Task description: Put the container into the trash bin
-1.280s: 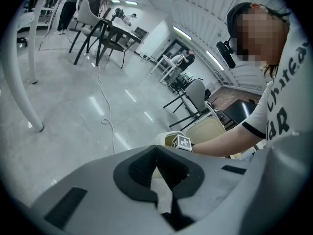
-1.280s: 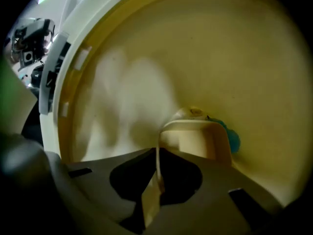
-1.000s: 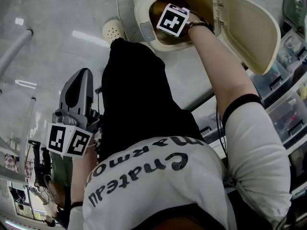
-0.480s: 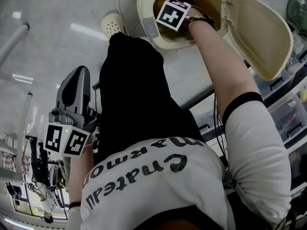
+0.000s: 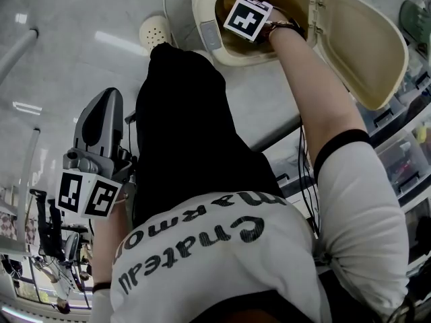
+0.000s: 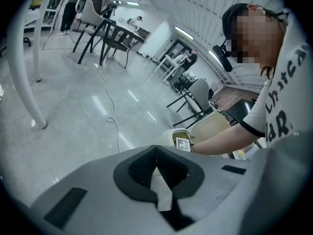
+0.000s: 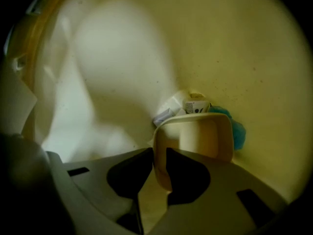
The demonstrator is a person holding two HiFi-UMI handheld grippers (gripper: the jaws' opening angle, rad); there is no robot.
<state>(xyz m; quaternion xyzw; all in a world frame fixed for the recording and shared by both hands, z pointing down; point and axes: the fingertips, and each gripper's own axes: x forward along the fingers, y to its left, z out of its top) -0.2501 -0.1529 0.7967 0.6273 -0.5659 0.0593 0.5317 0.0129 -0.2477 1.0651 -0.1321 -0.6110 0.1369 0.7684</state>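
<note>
The cream trash bin (image 5: pixel 202 9) stands on the floor with its lid (image 5: pixel 357 46) swung open. My right hand reaches into it, and only the marker cube (image 5: pixel 248 17) shows in the head view. Inside the bin, my right gripper (image 7: pixel 159 153) has the side wall of the cream container (image 7: pixel 200 136) between its jaws. Those jaws are opening, and the container hangs just above the bin's bottom. My left gripper (image 5: pixel 106 103) is held at my side, away from the bin, its jaws (image 6: pixel 155 148) shut with nothing in them.
A white packet (image 7: pixel 195 105) and something blue (image 7: pixel 238 129) lie at the bin's bottom. A white perforated object (image 5: pixel 153 32) with a cord sits on the floor left of the bin. Clear storage drawers (image 5: pixel 404 153) stand to the right. Chairs and tables (image 6: pixel 105 35) stand across the room.
My right hand has gone a little deeper into the bin's opening. The left gripper has stayed at my side.
</note>
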